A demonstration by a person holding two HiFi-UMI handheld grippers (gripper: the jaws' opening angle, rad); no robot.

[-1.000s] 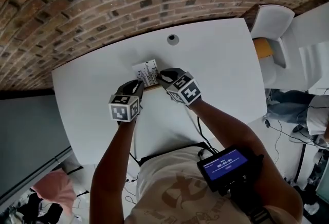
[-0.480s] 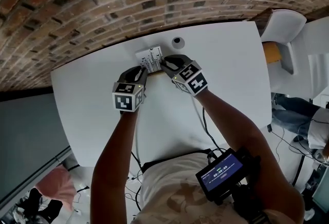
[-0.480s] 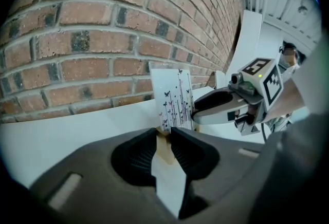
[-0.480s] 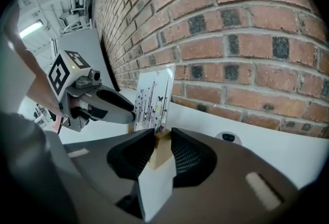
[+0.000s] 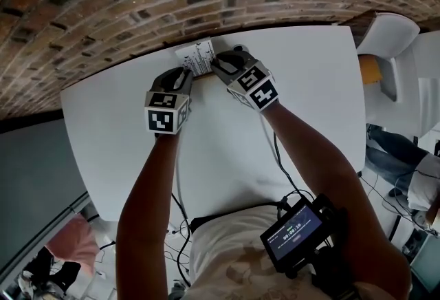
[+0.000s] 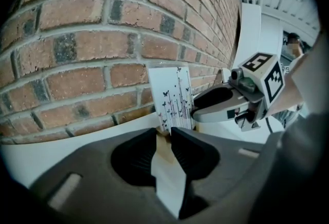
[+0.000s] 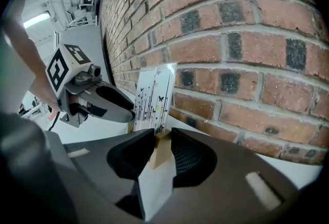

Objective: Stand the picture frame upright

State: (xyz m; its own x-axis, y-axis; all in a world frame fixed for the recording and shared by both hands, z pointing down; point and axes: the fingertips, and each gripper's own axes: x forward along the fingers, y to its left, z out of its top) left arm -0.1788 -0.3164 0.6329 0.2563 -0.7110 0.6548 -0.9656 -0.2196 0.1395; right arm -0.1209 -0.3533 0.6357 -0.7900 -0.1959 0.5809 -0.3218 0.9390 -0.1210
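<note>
Tabletop (image 5: 220,147): claws (image 6: 163,138) (image 7: 163,140) tight on picture frame (image 5: 198,56)

No words can be read with certainty. At the lower right of the head view, a small blue screen (image 5: 294,234) shows a row of white digits, too small to make out. Black-and-white square markers, not lettering, cover the left cube (image 5: 165,120) and right cube (image 5: 254,87). The frame (image 5: 198,56) carries printed butterflies and stems only.
</note>
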